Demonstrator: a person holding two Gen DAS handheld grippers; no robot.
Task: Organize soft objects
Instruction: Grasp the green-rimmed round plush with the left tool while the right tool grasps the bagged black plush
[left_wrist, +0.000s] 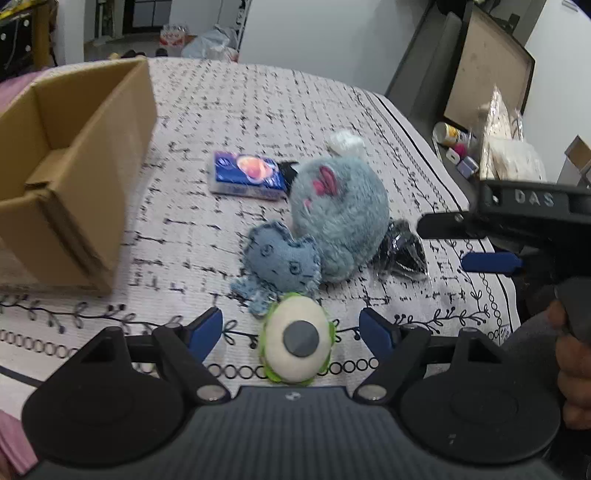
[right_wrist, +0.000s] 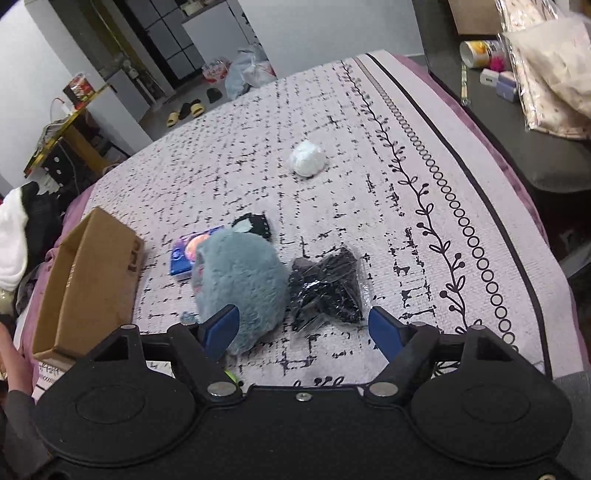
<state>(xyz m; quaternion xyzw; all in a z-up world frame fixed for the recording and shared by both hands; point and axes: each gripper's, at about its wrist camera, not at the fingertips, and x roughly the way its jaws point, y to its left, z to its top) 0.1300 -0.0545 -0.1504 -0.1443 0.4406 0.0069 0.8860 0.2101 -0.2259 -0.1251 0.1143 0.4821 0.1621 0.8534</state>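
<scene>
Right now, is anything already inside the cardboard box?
No. In the left wrist view the cardboard box shows only bare walls and floor, though its near corner is out of sight.

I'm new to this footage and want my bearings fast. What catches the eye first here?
The fluffy blue-grey plush lies mid-bed, ringed by smaller things: a denim toy against its near side, a shiny black bag to its right. Nearest, a white-and-green eyeball toy sits between the open left claw's fingers. An open cardboard box stands at the left.
</scene>
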